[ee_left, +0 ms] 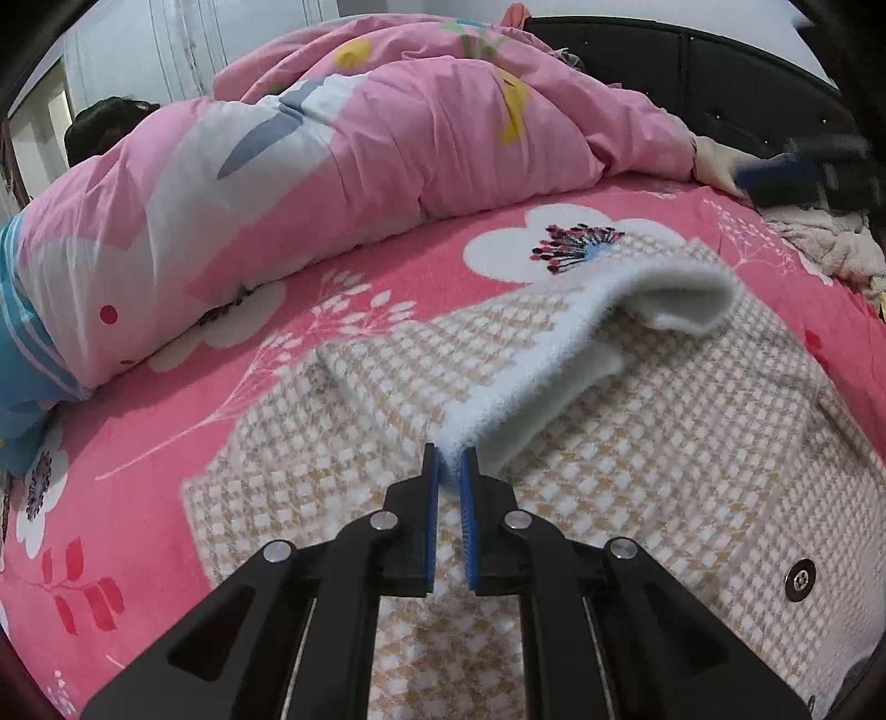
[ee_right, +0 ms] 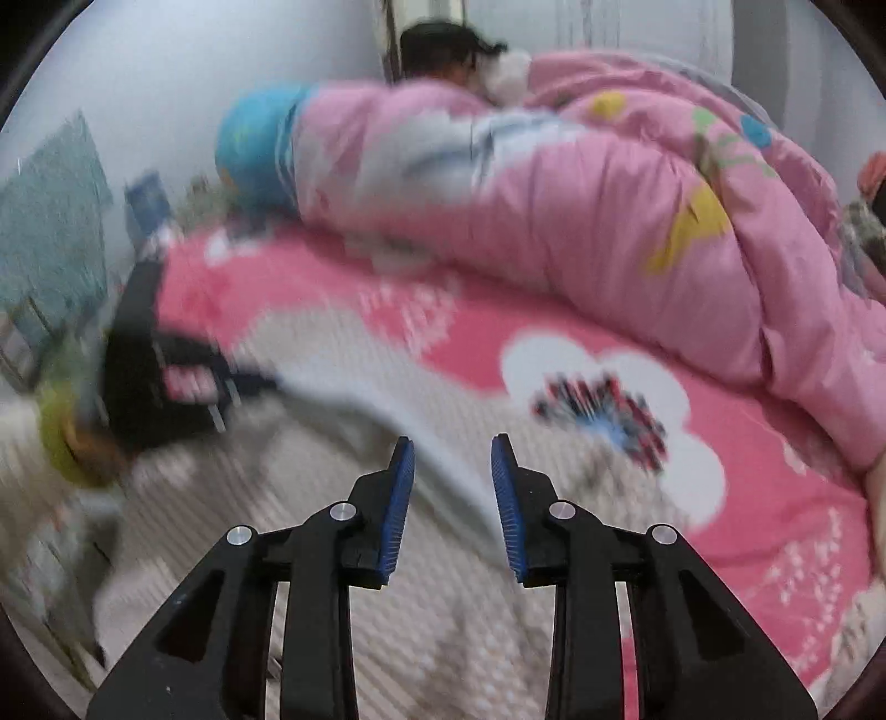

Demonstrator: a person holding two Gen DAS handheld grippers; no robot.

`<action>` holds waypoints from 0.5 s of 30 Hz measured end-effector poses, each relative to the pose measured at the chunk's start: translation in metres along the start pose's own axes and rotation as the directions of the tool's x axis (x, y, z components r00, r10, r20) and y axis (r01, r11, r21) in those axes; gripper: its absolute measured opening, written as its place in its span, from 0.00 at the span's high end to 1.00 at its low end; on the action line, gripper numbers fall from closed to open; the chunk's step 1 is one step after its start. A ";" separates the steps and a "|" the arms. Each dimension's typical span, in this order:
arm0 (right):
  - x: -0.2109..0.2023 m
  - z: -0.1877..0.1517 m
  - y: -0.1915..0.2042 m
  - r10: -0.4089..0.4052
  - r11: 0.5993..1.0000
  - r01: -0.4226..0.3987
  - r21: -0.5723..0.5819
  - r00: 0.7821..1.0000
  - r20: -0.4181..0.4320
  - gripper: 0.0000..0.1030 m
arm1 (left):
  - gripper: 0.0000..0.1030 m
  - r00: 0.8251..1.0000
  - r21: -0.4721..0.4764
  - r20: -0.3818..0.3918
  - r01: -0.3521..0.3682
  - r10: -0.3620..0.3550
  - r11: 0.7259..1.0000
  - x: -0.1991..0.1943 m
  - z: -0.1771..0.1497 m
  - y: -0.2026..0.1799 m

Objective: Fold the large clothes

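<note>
A beige-and-white checked jacket (ee_left: 637,443) with white fleece lining lies spread on the pink flowered bed sheet (ee_left: 166,498). My left gripper (ee_left: 449,451) is shut on the fleece edge of a lifted flap (ee_left: 554,354), which arches over the jacket with its white lining showing. A metal snap (ee_left: 800,579) shows at the right. In the blurred right wrist view my right gripper (ee_right: 453,446) is open and empty above the jacket (ee_right: 332,554). The right gripper also shows blurred in the left wrist view (ee_left: 797,171) at far right.
A bunched pink quilt (ee_left: 332,183) lies along the back of the bed, also in the right wrist view (ee_right: 581,221). A dark headboard (ee_left: 720,72) stands behind. A pile of pale cloth (ee_left: 830,243) sits at the right. A person's dark hair (ee_right: 443,50) shows beyond the quilt.
</note>
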State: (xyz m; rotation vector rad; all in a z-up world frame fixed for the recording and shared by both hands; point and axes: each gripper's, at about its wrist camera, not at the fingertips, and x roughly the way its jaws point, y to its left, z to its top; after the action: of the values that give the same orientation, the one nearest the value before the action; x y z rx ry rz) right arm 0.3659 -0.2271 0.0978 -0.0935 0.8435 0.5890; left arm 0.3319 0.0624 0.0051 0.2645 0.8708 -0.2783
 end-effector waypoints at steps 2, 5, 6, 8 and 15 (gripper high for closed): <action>0.020 0.017 -0.002 0.035 0.998 -0.035 0.056 0.999 -0.011 0.73 | 0.93 1.000 -0.011 -0.007 0.001 -0.001 1.000 0.000 -0.002 0.001; 0.077 0.027 0.000 0.093 0.988 -0.080 0.134 0.991 -0.095 0.83 | 0.93 1.000 -0.030 -0.025 0.010 -0.011 1.000 -0.003 -0.008 0.004; 0.096 0.023 0.003 0.098 0.987 -0.079 0.139 0.987 -0.130 0.83 | 0.93 0.999 -0.036 -0.029 0.017 -0.018 0.999 -0.005 -0.011 0.006; 0.125 0.009 0.010 0.127 0.983 -0.094 0.160 0.970 -0.206 0.85 | 0.93 0.999 -0.052 -0.035 0.033 -0.035 0.998 -0.015 -0.018 0.012; 0.116 -0.020 0.026 0.098 0.994 -0.084 0.071 0.970 -0.223 0.85 | 0.81 0.989 -0.151 0.108 0.113 -0.097 0.982 -0.054 0.005 0.037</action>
State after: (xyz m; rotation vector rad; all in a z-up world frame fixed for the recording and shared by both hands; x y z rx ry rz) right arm 0.3986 -0.1589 0.0039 -0.0670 1.0910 0.6460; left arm 0.3149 0.1026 0.0542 0.0581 0.8038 -0.3168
